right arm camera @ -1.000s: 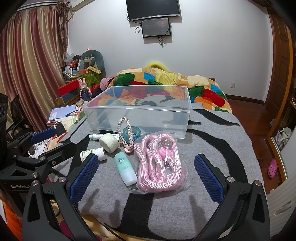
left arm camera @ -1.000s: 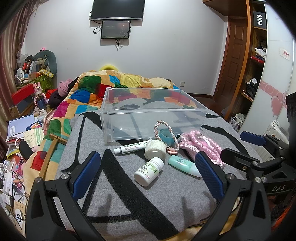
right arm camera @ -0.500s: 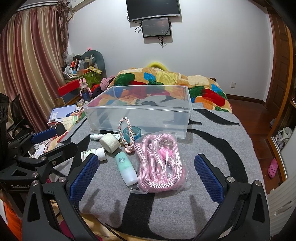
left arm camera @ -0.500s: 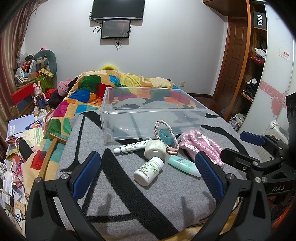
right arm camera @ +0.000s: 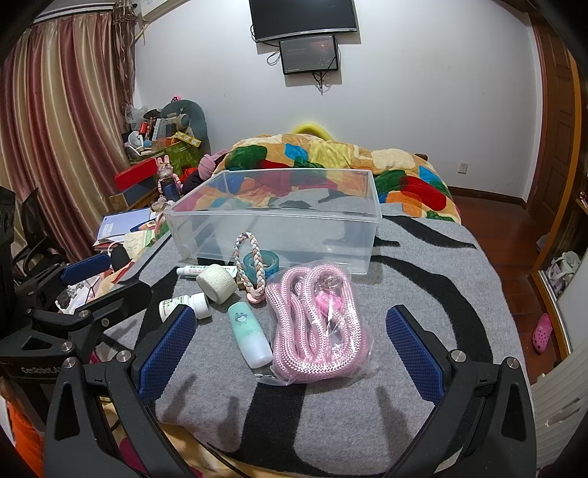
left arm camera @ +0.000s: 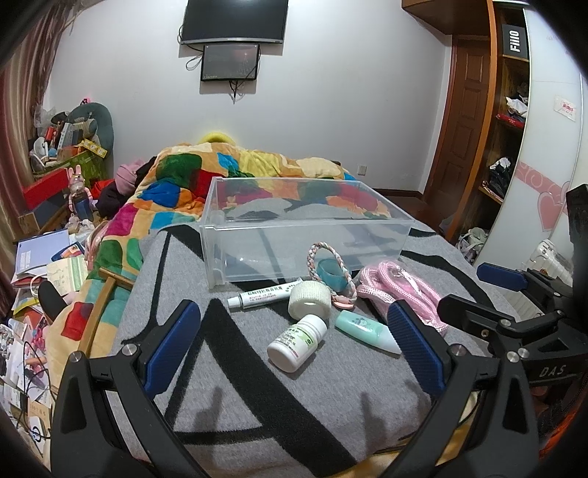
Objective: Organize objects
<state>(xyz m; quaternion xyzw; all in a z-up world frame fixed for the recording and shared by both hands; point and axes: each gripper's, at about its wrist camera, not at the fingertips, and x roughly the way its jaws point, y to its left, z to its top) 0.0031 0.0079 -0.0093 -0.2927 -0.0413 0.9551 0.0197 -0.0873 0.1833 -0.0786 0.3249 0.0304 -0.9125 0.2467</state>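
An empty clear plastic bin point(left arm camera: 305, 228) point(right arm camera: 279, 217) stands on the grey and black blanket point(left arm camera: 294, 404). In front of it lie a white pill bottle point(left arm camera: 297, 342) point(right arm camera: 183, 304), a mint tube point(left arm camera: 365, 330) point(right arm camera: 248, 335), a gauze roll point(left arm camera: 309, 299) point(right arm camera: 216, 283), an ointment tube point(left arm camera: 262, 296), a teal tape roll point(left arm camera: 332, 273) point(right arm camera: 261, 263), a braided ring point(left arm camera: 330, 264) point(right arm camera: 253, 270) and a bagged pink rope point(left arm camera: 400, 290) point(right arm camera: 314, 320). My left gripper point(left arm camera: 294, 345) is open above the blanket's near edge, facing the pill bottle. My right gripper point(right arm camera: 290, 349) is open, facing the pink rope.
A colourful quilt point(left arm camera: 235, 176) lies behind the bin. Cluttered books and boxes point(left arm camera: 47, 250) fill the floor on the left. A wooden door and shelves point(left arm camera: 492, 121) are on the right. A TV point(right arm camera: 303, 18) hangs on the far wall.
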